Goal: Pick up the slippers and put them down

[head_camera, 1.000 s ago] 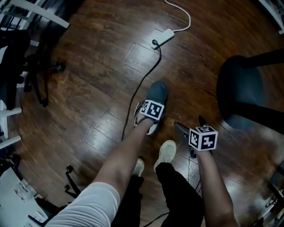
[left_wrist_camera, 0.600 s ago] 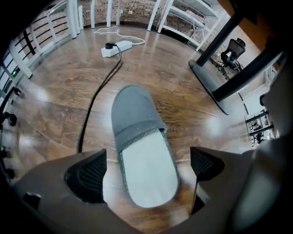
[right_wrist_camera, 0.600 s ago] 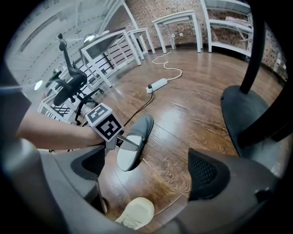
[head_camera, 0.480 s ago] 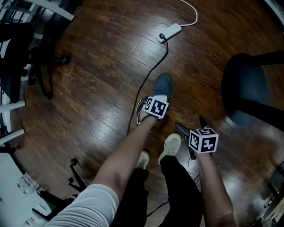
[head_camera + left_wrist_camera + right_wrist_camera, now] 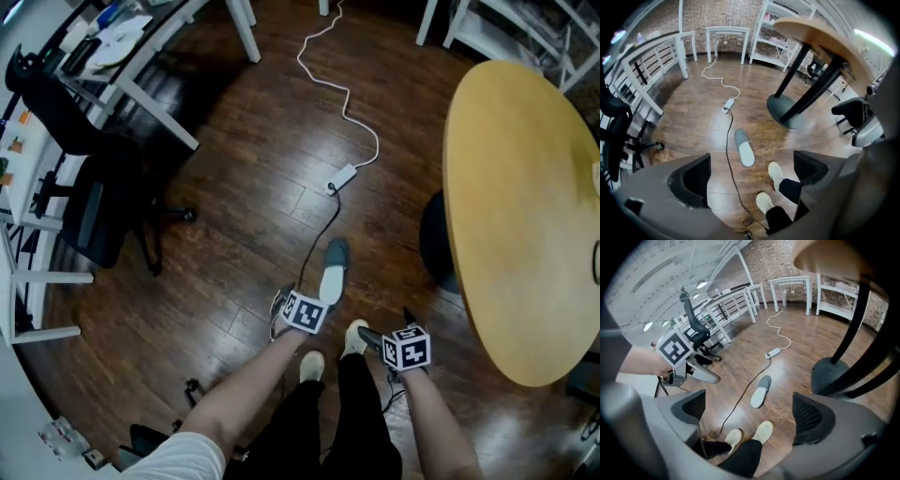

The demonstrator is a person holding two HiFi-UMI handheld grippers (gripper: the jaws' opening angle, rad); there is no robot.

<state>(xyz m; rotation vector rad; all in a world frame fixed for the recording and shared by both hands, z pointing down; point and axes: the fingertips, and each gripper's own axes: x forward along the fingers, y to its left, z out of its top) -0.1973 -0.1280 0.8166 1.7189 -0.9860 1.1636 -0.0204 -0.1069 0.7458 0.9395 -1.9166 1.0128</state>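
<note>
Slipper [image 5: 332,272] sole-down, toe twd pwr strip [image 5: 343,176]

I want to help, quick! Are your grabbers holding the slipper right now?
Left gripper: open, holding nothing.
Right gripper: open, holding nothing.

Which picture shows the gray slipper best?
The left gripper view: the slipper shows whole, almost from above, pale inside visible. The right gripper view shows the slipper whole too, but more slanted. The head view shows it small.

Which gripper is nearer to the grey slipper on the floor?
Left. In the head view the left gripper is held just below-left of the slipper; the right gripper is farther off to the right, past the person's shoe.
</note>
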